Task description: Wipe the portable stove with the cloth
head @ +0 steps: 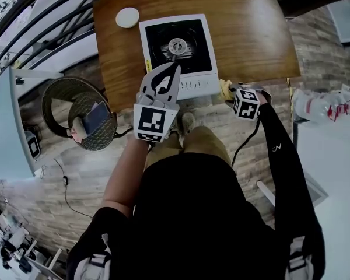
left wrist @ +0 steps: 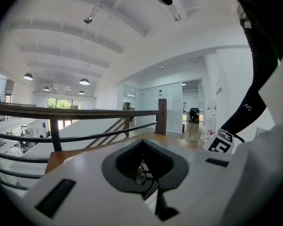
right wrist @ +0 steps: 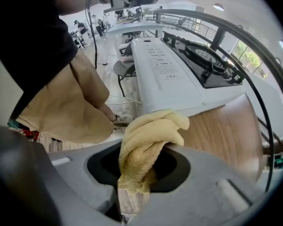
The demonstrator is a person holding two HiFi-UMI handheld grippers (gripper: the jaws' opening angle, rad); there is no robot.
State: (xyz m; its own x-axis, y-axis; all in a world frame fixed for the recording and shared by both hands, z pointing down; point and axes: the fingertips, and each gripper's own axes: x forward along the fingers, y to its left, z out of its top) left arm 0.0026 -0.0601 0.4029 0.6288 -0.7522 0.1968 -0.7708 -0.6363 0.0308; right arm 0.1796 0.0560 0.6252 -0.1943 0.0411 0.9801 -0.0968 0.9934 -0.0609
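Note:
The portable stove (head: pixel 178 51) is white with a black top and burner, and it sits on the wooden table (head: pixel 251 34). My left gripper (head: pixel 174 70) hangs over the stove's near left corner, jaws together with nothing between them. The left gripper view looks up past the shut gripper (left wrist: pixel 144 147) at a railing and the ceiling. My right gripper (head: pixel 232 93) is at the table's near edge, just right of the stove, shut on a yellow cloth (head: pixel 225 88). In the right gripper view the cloth (right wrist: pixel 148 140) bulges out of the jaws beside the stove's front panel (right wrist: pixel 165 69).
A white round disc (head: pixel 127 17) lies on the table left of the stove. A wicker chair (head: pixel 81 115) with items on it stands at the left. A dark railing (head: pixel 41 22) runs behind, and a white desk (head: pixel 332 156) is on the right.

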